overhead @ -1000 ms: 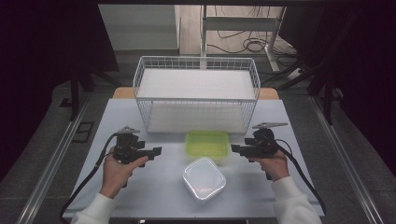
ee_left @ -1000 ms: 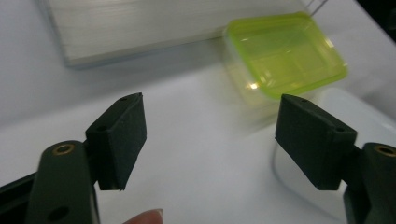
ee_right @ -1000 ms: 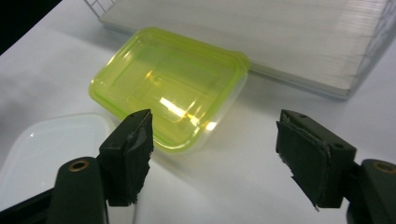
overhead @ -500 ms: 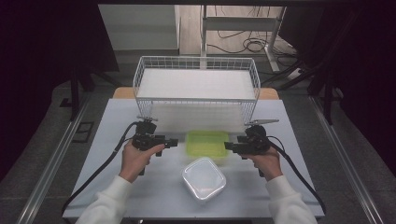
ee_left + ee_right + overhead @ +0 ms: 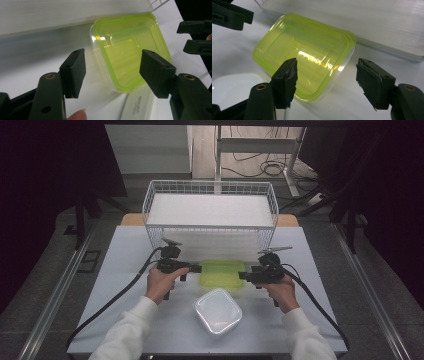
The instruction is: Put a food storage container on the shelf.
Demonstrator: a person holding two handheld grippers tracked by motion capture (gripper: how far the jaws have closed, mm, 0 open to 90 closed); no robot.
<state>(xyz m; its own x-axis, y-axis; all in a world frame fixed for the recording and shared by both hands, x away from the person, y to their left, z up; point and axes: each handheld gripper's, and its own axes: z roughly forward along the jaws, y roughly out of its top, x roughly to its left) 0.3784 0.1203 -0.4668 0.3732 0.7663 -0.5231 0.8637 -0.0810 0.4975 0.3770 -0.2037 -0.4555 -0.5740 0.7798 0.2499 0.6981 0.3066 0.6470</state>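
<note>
A yellow-green plastic box [image 5: 222, 274] lies flat on the white table, just in front of the wire basket. My left gripper [image 5: 196, 268] points at its left end and my right gripper [image 5: 243, 276] at its right end. In the left gripper view the box [image 5: 130, 55] has its near edge between the jaws of my left gripper [image 5: 113, 71], and the pads stand off it. In the right gripper view the box [image 5: 304, 50] reaches in between the jaws of my right gripper [image 5: 327, 80], untouched. Both pairs of jaws have just been closing a little.
A clear plastic box [image 5: 218, 311] sits nearer the person, just in front of the green one. The white wire basket [image 5: 210, 210] with a white board in it stands behind. Cables trail from both grippers across the table [image 5: 125, 270].
My left gripper has moved right, up to the green box's left end. My right gripper has edged left toward its right end. Neither box has moved.
</note>
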